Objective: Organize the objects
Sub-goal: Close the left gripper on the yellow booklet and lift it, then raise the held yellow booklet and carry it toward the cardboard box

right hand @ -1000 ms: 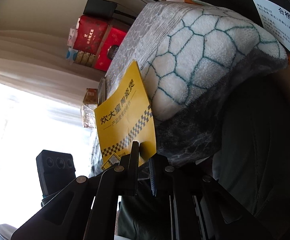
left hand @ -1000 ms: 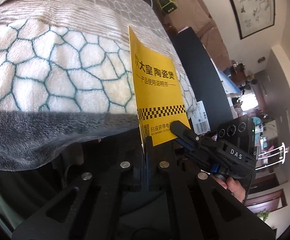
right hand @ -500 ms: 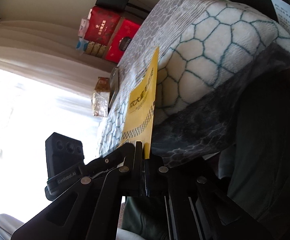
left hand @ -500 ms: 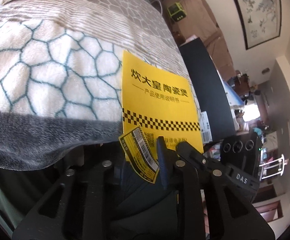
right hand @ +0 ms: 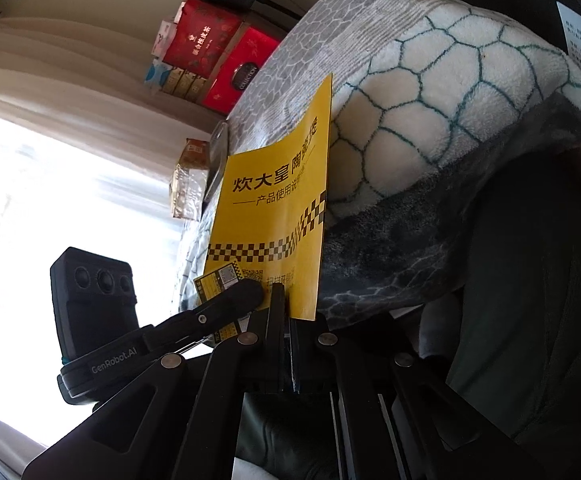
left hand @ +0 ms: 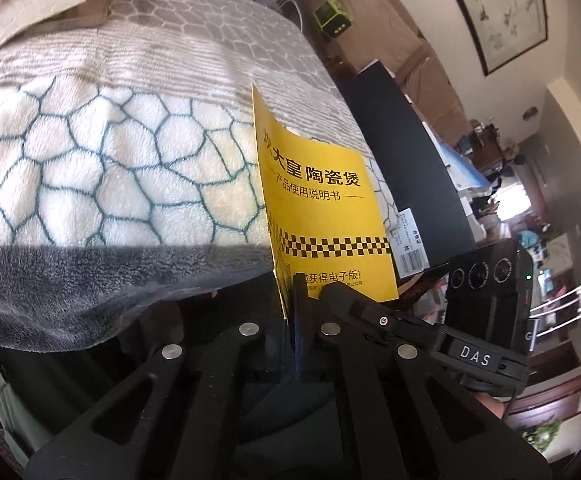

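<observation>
Yellow instruction booklet [left hand: 322,216], bottom edge clamped by both left gripper [left hand: 300,300] and right gripper [right hand: 286,312]: opposing pulls risked tearing it.

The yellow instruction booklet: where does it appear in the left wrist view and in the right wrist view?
Left wrist view: the yellow instruction booklet stands right of centre, above the jaws.
Right wrist view: the booklet stands at centre, above the jaws.
Shared landmark: the hexagon-patterned blanket behind the booklet.
</observation>
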